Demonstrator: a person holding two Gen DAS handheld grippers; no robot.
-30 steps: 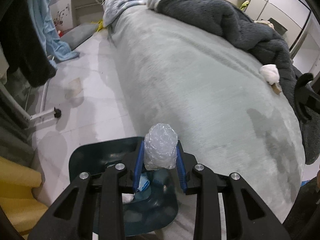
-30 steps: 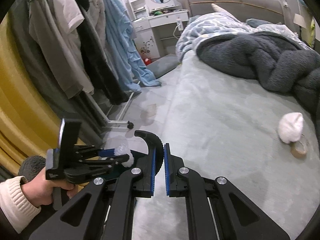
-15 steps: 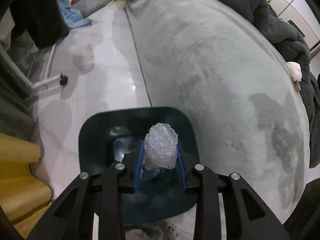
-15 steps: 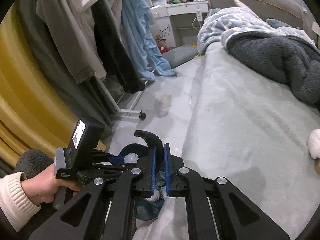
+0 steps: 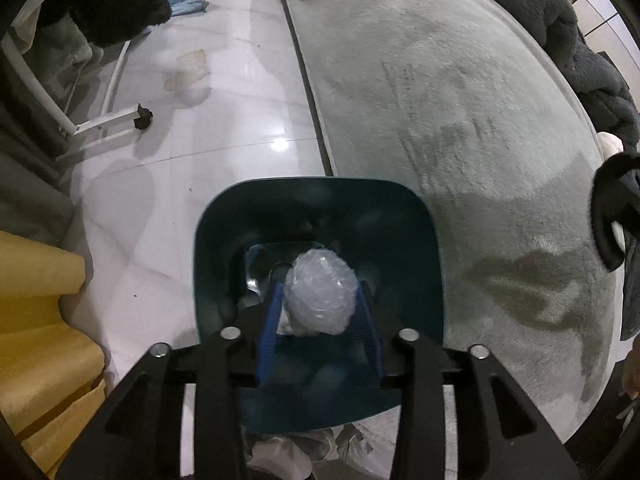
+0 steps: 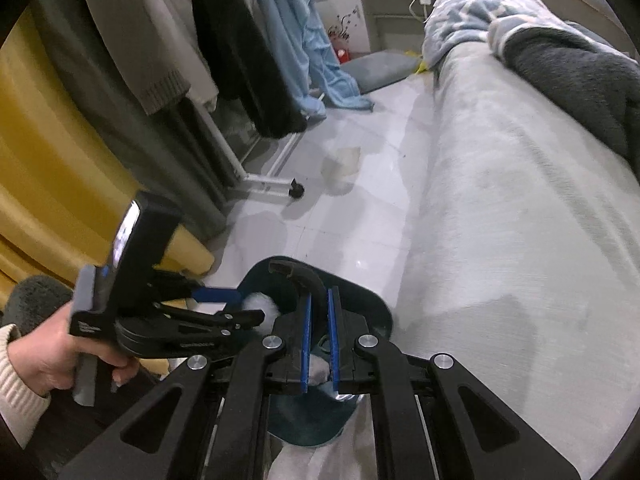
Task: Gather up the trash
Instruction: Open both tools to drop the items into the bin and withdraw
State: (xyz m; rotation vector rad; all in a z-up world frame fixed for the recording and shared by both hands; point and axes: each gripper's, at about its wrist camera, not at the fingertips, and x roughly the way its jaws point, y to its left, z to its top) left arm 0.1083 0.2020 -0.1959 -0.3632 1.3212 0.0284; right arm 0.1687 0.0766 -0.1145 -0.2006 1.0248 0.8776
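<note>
My left gripper [image 5: 320, 312] is shut on a crumpled ball of clear plastic wrap [image 5: 321, 297] and holds it over the open mouth of a dark teal trash bin [image 5: 424, 264] on the floor beside the bed. The bin holds some trash at its bottom. In the right wrist view the left gripper [image 6: 256, 312] with the white ball [image 6: 260, 307] hangs over the same bin [image 6: 372, 304]. My right gripper [image 6: 318, 312] is shut and empty, just above the bin's near side.
A grey-green bed [image 5: 460, 120] lies to the right with a dark fleece blanket [image 6: 580, 72]. A clothes rack foot with caster [image 5: 142, 117] and hanging clothes [image 6: 240, 40] stand at the left. A yellow curtain [image 6: 48, 152] is at the near left. White tile floor [image 5: 240, 100] lies between.
My left gripper has carried the plastic ball forward and down over the bin's opening. My right gripper has moved down and left toward the bin, staying shut.
</note>
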